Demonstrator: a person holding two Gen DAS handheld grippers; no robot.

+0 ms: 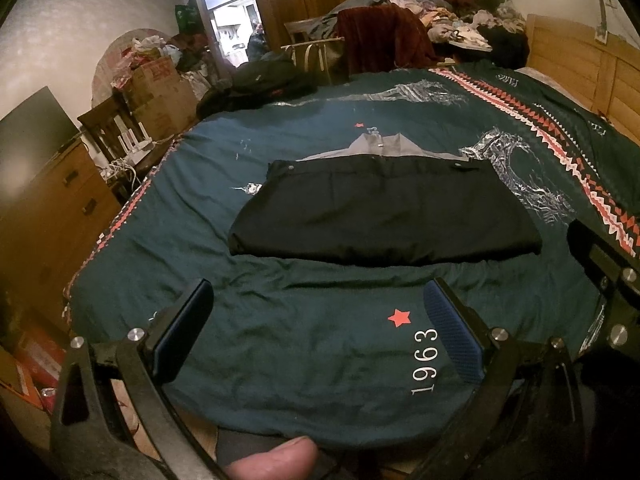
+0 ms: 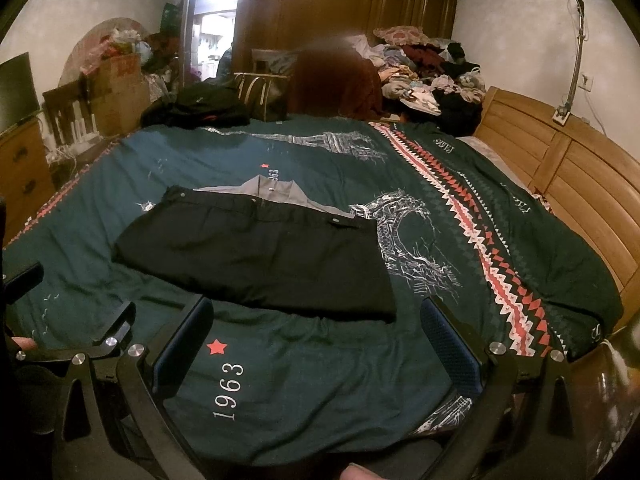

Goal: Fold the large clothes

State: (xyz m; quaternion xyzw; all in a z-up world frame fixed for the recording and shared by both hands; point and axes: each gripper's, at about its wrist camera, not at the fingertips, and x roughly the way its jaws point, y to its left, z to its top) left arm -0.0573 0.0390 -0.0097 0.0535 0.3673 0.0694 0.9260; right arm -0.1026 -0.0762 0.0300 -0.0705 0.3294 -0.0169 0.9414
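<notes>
A black garment lies folded flat in a broad rectangle on the dark green bedspread; a grey lining or second piece shows at its far edge. It also shows in the right wrist view. My left gripper is open and empty, hovering above the bedspread just short of the garment's near edge. My right gripper is open and empty, near the garment's near right corner. The right gripper's body shows at the right edge of the left wrist view.
The bedspread has a red star and "1963" print. A wooden headboard stands at the right. Piles of clothes and a dark jacket lie at the far side. A dresser, chair and boxes stand left.
</notes>
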